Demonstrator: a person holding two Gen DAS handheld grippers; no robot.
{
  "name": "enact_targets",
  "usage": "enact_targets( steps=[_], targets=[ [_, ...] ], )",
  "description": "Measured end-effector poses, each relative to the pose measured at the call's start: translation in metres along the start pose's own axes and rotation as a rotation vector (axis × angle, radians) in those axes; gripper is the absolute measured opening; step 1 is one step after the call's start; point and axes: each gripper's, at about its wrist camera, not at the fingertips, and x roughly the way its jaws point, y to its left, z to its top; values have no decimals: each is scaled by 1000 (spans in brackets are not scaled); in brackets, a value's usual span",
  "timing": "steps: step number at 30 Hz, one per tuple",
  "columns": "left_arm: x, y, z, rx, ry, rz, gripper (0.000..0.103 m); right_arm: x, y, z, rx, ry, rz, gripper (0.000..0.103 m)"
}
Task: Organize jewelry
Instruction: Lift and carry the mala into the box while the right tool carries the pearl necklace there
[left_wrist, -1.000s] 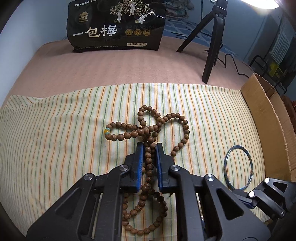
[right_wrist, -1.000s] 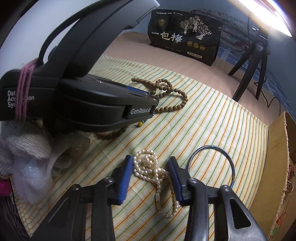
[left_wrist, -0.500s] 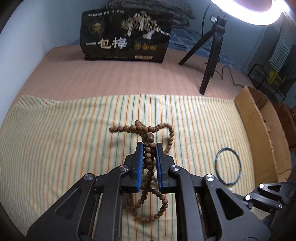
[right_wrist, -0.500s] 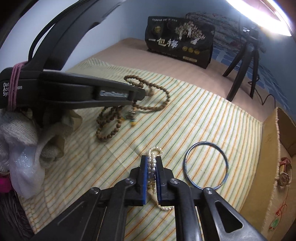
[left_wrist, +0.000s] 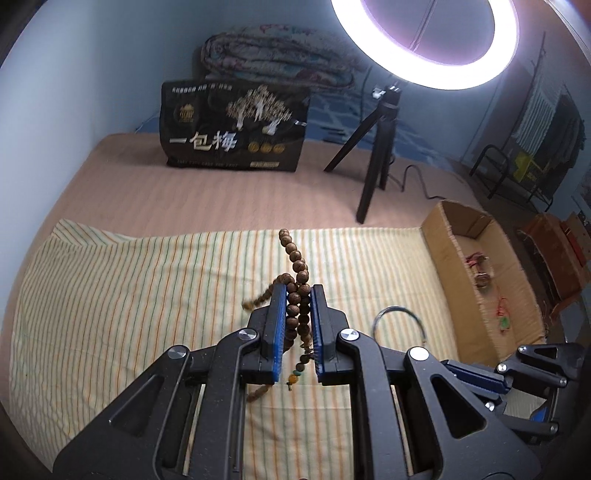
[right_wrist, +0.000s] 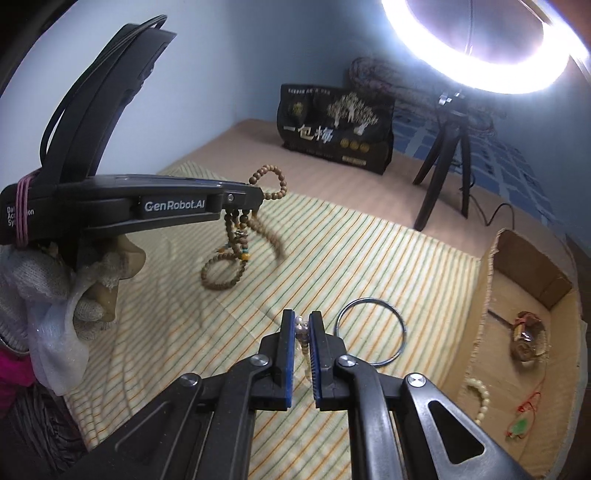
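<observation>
Ring-light (left_wrist: 424, 44) glare, fisheye-warped edges

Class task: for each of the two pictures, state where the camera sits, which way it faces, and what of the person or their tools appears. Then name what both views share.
Left wrist: rides the left claw, facing down over the striped cloth; claw shut on brown wooden bead strand.
Right wrist: rides the right claw, shut on white pearl strand; left claw and gloved hand show.
Shared: blue metal bangle, cardboard box, ring light.
</observation>
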Motion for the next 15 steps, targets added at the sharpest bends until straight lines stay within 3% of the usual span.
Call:
enact_targets(
  steps=[15],
  targets=[
    [-52,-33,12,24,-93,-88,11,-77,-27,4,40,-133,-39,5]
  ],
)
